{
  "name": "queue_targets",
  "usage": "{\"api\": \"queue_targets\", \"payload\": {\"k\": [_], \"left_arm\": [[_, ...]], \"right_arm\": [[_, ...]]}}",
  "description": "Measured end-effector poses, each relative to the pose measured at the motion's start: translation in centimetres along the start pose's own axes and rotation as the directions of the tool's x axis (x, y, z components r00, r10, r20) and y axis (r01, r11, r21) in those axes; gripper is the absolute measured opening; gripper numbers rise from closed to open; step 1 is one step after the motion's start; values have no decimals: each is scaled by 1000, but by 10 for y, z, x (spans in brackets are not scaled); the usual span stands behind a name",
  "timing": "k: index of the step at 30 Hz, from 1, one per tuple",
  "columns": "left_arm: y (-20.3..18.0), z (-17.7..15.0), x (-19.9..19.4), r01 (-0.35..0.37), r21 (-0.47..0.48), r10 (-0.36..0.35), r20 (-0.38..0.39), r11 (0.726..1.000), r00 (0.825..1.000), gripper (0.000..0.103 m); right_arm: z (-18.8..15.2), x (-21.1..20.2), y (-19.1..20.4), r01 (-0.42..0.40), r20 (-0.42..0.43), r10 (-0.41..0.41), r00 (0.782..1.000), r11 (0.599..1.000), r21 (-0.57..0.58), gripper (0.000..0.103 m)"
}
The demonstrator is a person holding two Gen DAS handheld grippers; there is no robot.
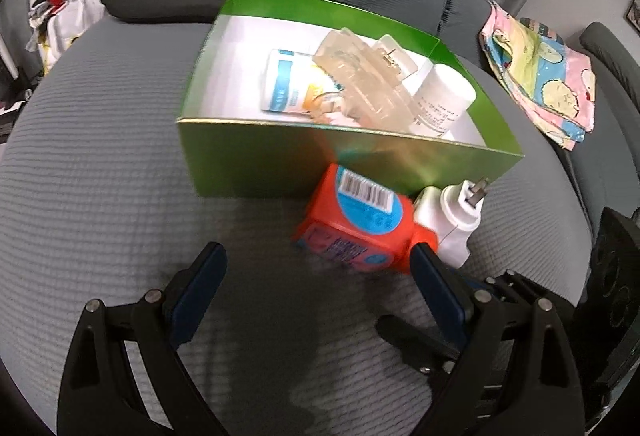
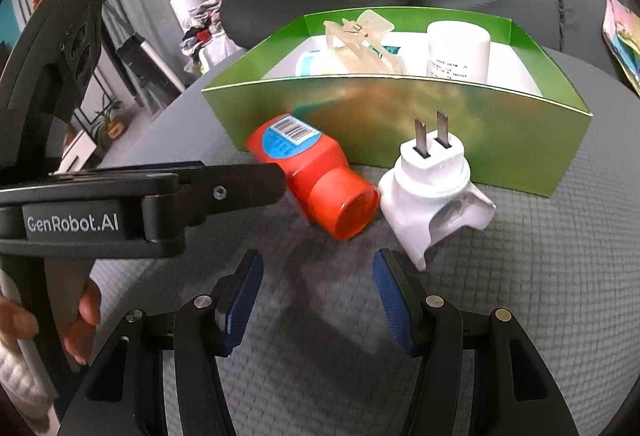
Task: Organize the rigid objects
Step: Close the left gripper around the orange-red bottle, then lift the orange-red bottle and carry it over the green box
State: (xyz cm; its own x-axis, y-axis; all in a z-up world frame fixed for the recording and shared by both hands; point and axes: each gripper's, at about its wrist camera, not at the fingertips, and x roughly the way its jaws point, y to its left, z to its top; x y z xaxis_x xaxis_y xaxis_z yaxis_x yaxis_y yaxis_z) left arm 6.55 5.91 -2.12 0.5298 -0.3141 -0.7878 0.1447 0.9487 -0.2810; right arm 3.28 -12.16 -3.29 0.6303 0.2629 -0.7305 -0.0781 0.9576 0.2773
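On the grey quilted cushion (image 2: 520,296), before the green cardboard box (image 2: 400,124), the wide, empty left gripper (image 1: 316,268) nears the lying orange plastic bottle (image 2: 312,172), while the half-open, empty right gripper (image 2: 318,276) faces the white plastic plug-in adapter (image 2: 428,192), so each must close around its object.

Green box (image 2: 400,124), orange bottle (image 2: 316,172) w/ blue label, white plug (image 2: 428,192) (grey waffle cover (image 1: 100,156))

Even indoor light, soft shadows under the jaws, slight motion blur, strong fisheye bending toward dark corners.
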Motion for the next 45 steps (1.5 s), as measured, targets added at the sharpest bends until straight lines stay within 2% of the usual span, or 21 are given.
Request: {"api": "queue_targets", "payload": {"k": [11, 17, 23, 29, 34, 38, 45], "left_arm": [[-7, 10, 20, 49, 13, -49, -24, 999, 999, 91], [-6, 11, 24, 95, 16, -95, -43, 995, 995, 85], [-12, 8, 23, 66, 41, -64, -37, 997, 997, 84], [-27, 1, 18, 3, 104, 0, -25, 995, 1000, 84], [-31, -1, 12, -8, 118, 10, -16, 993, 1000, 77], [-38, 0, 4, -1, 132, 1, 1, 991, 1000, 77], [-38, -7, 4, 7, 117, -5, -17, 993, 1000, 77]], "right_arm": [[13, 11, 0, -18, 22, 17, 1000, 1000, 16, 57], [18, 17, -4, -20, 18, 19, 1000, 999, 37, 44], [23, 22, -1, -6, 11, 6, 1000, 1000, 21, 41], [20, 16, 6, -1, 32, 1, 999, 1000, -13, 41], [14, 6, 12, 1, 46, 0, 999, 999, -35, 41], [12, -3, 14, 4, 57, -2, 998, 999, -40, 41], [5, -8, 13, -11, 43, 13, 999, 999, -33, 41]]}}
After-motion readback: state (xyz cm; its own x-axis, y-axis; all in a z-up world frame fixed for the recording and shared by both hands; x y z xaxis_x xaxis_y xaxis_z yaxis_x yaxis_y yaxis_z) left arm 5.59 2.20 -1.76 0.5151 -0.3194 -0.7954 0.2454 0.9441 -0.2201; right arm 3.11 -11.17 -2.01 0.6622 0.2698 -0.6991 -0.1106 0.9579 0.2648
